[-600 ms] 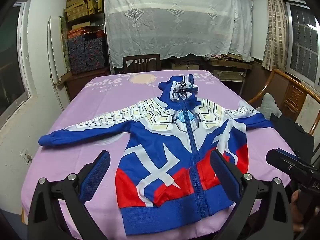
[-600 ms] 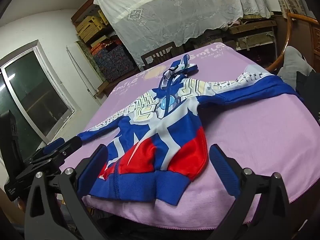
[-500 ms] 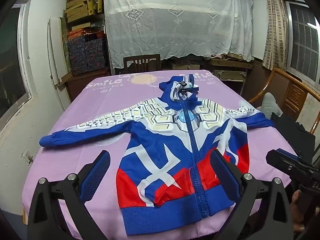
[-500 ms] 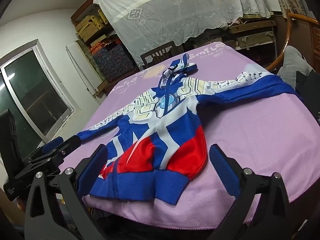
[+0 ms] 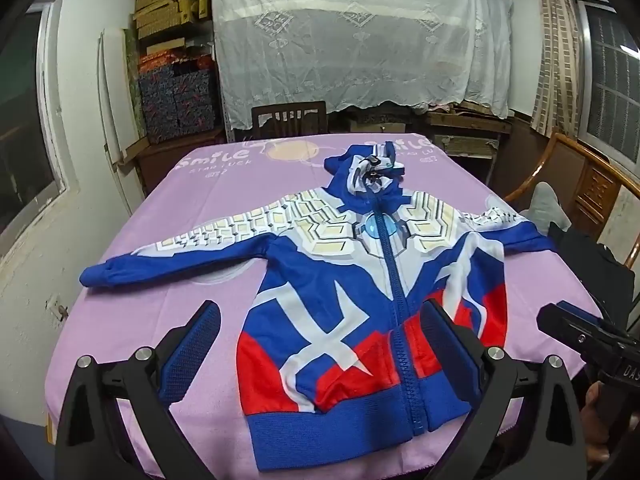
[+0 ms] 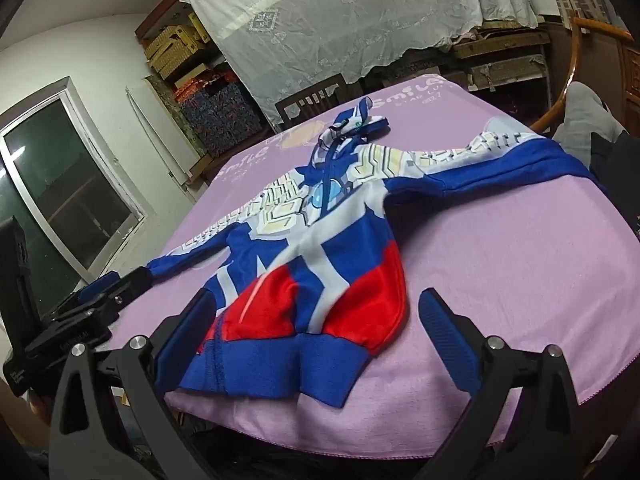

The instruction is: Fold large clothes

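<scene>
Jacket (image 5: 360, 292): lies flat and zipped on the pink cloth of the table (image 5: 192, 304), front up, both sleeves spread wide, so every fold line is open to reach.
Hood (image 5: 370, 174): bunched at the far end, well ahead of both tools.
Hem (image 5: 352, 424): nearest edge, just ahead of the left tool (image 5: 320, 354), between its pads as seen from its own camera.
Left tool: jaws fully spread, holding nothing, poised above the hem, tilted down toward it.
Right tool (image 6: 316, 344): also wide open and empty, facing the red hem corner (image 6: 372, 308) from the side.
Stage: likely the start; no fold made yet.
Next: probably a sleeve or side gets pinched.
</scene>
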The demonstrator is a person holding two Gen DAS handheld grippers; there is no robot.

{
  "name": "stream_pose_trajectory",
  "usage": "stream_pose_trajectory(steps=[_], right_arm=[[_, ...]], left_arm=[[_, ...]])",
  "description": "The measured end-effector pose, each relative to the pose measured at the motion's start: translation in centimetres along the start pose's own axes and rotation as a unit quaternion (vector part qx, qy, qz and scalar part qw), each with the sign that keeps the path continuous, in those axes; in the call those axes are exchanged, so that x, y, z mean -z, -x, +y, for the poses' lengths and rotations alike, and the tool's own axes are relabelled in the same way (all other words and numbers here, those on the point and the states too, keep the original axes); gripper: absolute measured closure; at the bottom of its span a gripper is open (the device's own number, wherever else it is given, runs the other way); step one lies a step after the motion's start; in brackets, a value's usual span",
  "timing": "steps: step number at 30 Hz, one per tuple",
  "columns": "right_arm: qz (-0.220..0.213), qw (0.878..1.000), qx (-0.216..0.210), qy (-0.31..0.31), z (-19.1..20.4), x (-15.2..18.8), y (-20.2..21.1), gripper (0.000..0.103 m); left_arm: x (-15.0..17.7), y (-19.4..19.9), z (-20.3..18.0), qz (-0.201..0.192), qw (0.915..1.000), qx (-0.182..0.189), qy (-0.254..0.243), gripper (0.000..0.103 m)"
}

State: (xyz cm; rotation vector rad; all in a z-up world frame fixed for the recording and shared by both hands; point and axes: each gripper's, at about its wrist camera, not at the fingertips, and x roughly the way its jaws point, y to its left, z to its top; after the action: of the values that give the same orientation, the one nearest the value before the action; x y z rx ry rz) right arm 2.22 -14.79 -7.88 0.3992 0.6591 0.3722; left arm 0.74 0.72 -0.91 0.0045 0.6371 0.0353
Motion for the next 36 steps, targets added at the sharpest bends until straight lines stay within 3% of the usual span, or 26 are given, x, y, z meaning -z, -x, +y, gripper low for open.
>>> stream_pose_trajectory(steps=[8,22,36], right_arm=[[0.014,0.999,0.019,-0.028,-2.3,0.5,-1.2,0.004],[0.021,1.0,0.017,0.012,-0.2,0.7,-1.8,0.004],[0.026,1.0,0.013,0.01,-0.3,0.7,-1.9,0.004]], left_arm=[[0.2,-1.1,0.5,0.016,0.9998,-0.004,0.008,0.003],[0.7,-2.6,-0.1,0.03,0.9995,-0.006,-0.005,0.003],[0.7,-2.6,-0.1,0.033,0.9994,-0.007,-0.003,0.003]])
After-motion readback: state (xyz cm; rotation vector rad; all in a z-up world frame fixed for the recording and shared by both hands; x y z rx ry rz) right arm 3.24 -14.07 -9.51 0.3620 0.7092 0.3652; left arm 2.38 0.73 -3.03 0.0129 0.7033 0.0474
